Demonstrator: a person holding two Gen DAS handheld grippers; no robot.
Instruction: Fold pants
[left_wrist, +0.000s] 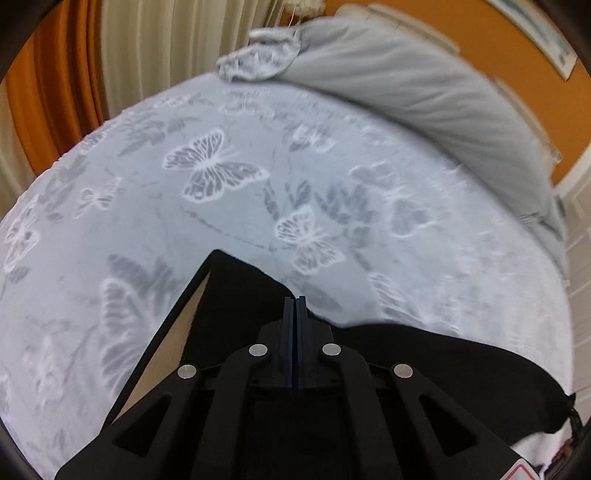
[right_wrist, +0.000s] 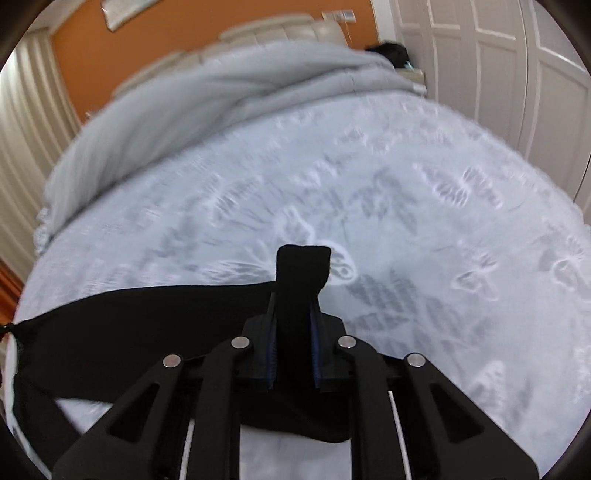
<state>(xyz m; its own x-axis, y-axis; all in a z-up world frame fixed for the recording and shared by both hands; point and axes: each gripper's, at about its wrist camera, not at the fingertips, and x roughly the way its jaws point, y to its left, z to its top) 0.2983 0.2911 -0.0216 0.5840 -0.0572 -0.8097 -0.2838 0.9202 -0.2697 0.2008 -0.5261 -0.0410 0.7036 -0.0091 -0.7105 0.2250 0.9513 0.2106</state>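
Left wrist view: the left gripper (left_wrist: 295, 301) has its jaws pressed together on an edge of the black pants (left_wrist: 240, 295), which spread from 9 to 3 o'clock over the butterfly-print bed (left_wrist: 221, 177). A grey duvet (left_wrist: 406, 85) lies at 1 o'clock. Right wrist view: the right gripper (right_wrist: 294, 291) clamps a bunched fold of the pants (right_wrist: 129, 317); the fabric trails toward 9 o'clock across the bed (right_wrist: 424, 221).

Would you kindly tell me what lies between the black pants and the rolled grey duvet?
Only bare butterfly-print bedsheet, in both wrist views, separates the black pants from the rolled grey duvet.
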